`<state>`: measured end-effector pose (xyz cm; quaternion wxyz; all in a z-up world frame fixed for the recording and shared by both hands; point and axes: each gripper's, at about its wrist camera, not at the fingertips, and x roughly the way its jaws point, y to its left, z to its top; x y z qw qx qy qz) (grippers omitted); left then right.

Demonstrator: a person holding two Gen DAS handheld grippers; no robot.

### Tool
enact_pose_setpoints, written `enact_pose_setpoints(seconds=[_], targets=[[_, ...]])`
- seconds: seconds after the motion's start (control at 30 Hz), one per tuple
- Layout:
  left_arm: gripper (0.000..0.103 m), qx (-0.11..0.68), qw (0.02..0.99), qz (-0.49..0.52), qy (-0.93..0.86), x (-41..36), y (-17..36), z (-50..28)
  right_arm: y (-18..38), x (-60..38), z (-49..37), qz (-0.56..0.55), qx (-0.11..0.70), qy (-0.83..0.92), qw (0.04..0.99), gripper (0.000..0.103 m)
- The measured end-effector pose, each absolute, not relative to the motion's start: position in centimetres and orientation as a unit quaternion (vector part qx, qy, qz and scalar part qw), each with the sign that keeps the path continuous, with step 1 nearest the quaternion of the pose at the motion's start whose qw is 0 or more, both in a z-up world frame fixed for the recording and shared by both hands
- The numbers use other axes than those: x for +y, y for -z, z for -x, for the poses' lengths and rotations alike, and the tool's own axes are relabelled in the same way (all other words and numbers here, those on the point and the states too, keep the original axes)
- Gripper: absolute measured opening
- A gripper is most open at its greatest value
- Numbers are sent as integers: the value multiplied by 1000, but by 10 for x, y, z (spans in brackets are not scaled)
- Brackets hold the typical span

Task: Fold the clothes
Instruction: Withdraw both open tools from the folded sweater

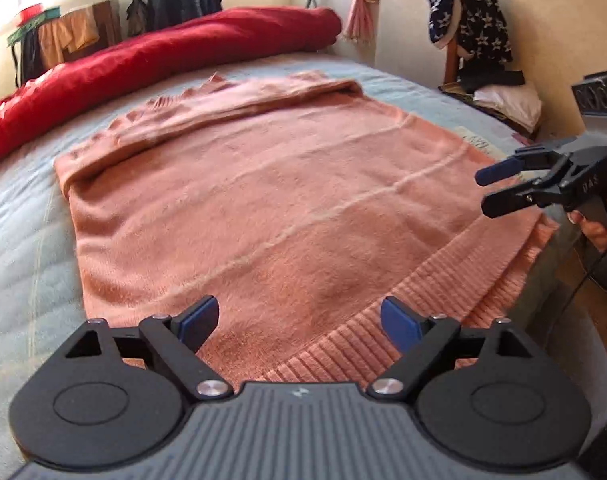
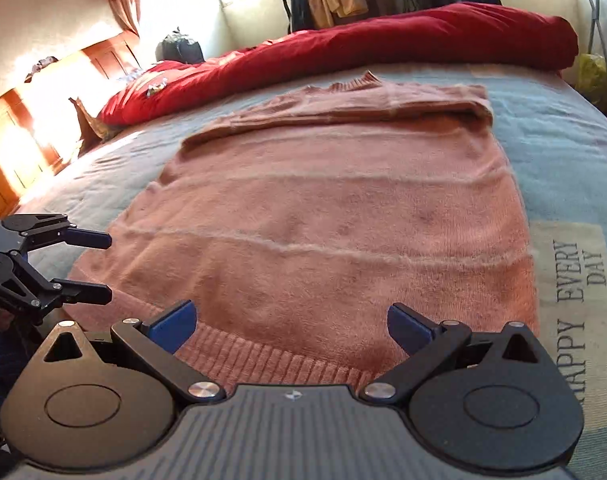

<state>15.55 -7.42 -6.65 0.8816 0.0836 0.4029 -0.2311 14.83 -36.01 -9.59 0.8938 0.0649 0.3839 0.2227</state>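
Ribbed hem of a pink knit sweater, nearest both cameras, lying at the near edge of a bed with a blue-grey cover; sleeves already turned in across the far, neckline end

Item, left: left gripper, jaws spread wide, nothing between the blue pads, poised just above the hem on the sweater's left side

Item, centre: sweater body, flat, pale stripes running across, lightly rumpled near the folded sleeves; red duvet bunched well beyond it

Item, right: right gripper, jaws likewise wide and empty, above the hem's right part (a printed "HAPPY EVERY DAY" panel sits just beside the sweater's right edge)

Step judged in hand: taking the hem at two points to bring it up toward the neckline. To do it well, set each lower finger under both knit layers, pinch on the ribbing near the corners, not the middle, lift both sides evenly, and carry the hem over so its edge lands square on the sleeves without dragging the body
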Motion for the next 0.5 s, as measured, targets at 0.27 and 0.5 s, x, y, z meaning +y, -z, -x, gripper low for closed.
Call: enact_pose_setpoints(seconds=[0.27, 0.5], targets=[[95, 401, 889, -51, 216, -42, 70, -106, 123, -360, -94, -8, 329, -162, 930, 103], [97, 378, 886, 31, 267, -55, 38, -159, 85, -368, -144, -177, 352, -217, 893, 103]])
